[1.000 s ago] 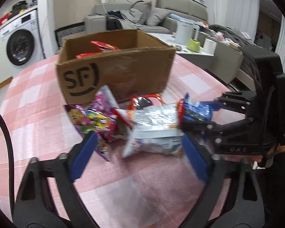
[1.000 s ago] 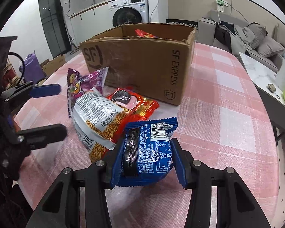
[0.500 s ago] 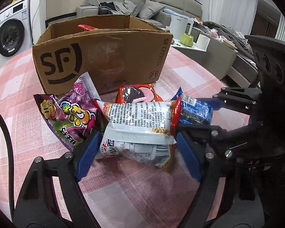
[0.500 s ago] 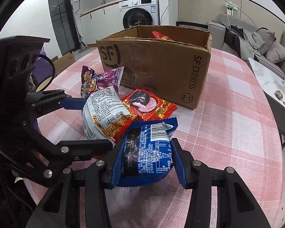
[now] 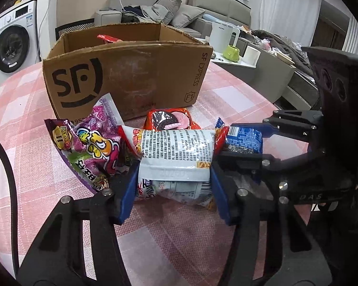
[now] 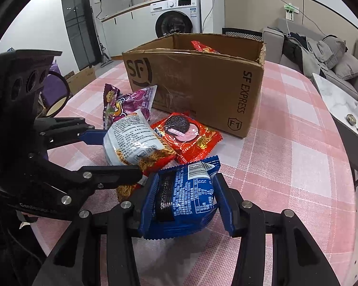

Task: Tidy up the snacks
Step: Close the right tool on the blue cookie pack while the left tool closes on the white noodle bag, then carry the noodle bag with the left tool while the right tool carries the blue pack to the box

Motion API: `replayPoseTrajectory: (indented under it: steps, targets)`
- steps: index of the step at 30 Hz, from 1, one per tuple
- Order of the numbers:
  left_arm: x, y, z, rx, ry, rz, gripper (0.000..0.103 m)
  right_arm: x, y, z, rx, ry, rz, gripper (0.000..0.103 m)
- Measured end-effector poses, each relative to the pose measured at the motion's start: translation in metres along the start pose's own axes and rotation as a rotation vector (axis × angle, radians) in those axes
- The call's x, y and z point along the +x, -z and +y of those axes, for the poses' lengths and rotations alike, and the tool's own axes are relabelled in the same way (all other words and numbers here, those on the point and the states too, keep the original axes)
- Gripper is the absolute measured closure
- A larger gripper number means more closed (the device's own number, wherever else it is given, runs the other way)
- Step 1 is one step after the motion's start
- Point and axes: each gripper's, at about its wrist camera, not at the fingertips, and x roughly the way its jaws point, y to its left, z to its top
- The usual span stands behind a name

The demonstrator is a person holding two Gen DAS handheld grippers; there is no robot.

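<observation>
Snacks lay on the pink checked tablecloth [image 5: 23, 109] just ahead of both tongs. The white noodle packet [image 5: 176, 157] lay crosswise between the left gripper [image 5: 173, 190] pads, its jaws closing onto its ends. The right gripper [image 6: 186, 202], angled downward, pinched the blue cookie pack [image 6: 183, 195], long axis pointing away toward the cardboard box [image 6: 202, 88] beyond.

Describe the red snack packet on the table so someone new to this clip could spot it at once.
Start at the cardboard box on the pink checked table. Just in front of it lies the red packet, flat and untouched. Unlike the purple, white and blue packets beside it, it pictures a dark round cookie with pink filling.
</observation>
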Motion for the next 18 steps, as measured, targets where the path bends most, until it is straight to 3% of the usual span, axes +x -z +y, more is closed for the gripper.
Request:
replayPoseTrajectory:
  steps: [18]
  targets:
    - [-0.059, -0.003, 0.014, -0.041, -0.007, -0.112, 0.05, -0.029, -0.006, -0.01, 0.041, 0.003, -0.098, 0.056]
